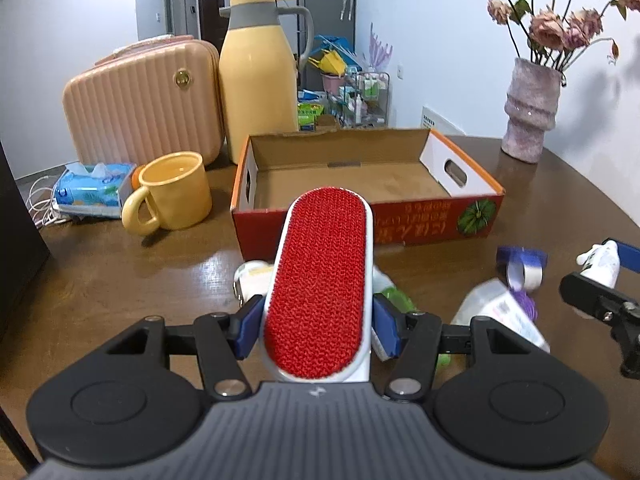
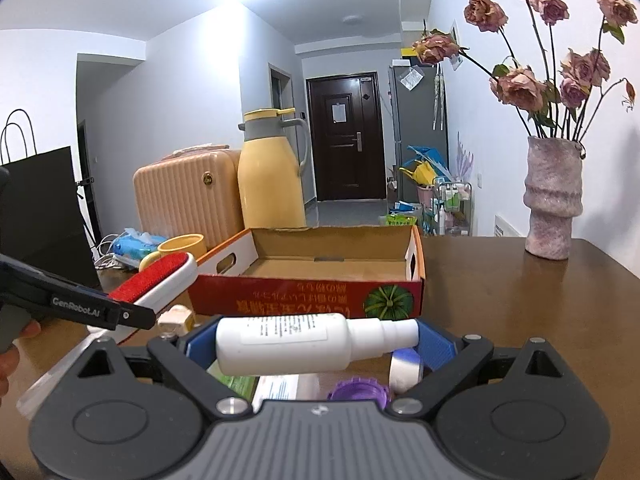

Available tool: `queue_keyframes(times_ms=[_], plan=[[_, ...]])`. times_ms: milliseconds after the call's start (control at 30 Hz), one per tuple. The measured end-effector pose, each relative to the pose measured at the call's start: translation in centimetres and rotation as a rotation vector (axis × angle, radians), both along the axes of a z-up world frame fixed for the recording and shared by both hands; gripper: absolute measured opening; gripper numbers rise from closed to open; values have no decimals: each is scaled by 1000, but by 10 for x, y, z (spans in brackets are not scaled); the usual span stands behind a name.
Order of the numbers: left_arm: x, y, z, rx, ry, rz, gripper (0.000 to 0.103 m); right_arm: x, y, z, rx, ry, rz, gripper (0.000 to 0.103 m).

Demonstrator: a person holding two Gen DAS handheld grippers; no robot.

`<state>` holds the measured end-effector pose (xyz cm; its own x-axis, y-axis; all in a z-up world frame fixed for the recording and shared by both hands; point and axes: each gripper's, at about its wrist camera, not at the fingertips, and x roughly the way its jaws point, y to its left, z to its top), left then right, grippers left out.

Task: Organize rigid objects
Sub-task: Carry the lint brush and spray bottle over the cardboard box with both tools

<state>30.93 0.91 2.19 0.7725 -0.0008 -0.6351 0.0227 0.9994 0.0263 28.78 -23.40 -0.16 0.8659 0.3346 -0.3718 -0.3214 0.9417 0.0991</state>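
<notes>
A: Left gripper (image 1: 316, 320) — clamped on the lint brush (image 1: 320, 292) near its lower end, red face up, head aimed at the cardboard box (image 1: 368, 216).

B: Held lengthways so as to slide straight in, probably. Right gripper (image 2: 316, 344)?

A: Closed on the white spray bottle (image 2: 304, 342), gripped crosswise, nozzle pointing right, also just short of the box.

B: Both lifted clear of the table (image 1: 120, 272)?

A: Seemingly — hard to judge underneath. Below, still loose: a tape roll (image 2: 406, 368), a purple-capped bottle (image 1: 504, 312), something green.

B: Box bare inside, open top toward both loads.
</notes>
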Motion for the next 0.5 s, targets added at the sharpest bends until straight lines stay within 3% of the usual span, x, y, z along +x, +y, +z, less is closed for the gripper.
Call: queue_keyframes(times_ms=[500], plan=[[60, -11, 19, -14, -56, 43, 58, 77, 11, 14, -15, -16, -19, 98]])
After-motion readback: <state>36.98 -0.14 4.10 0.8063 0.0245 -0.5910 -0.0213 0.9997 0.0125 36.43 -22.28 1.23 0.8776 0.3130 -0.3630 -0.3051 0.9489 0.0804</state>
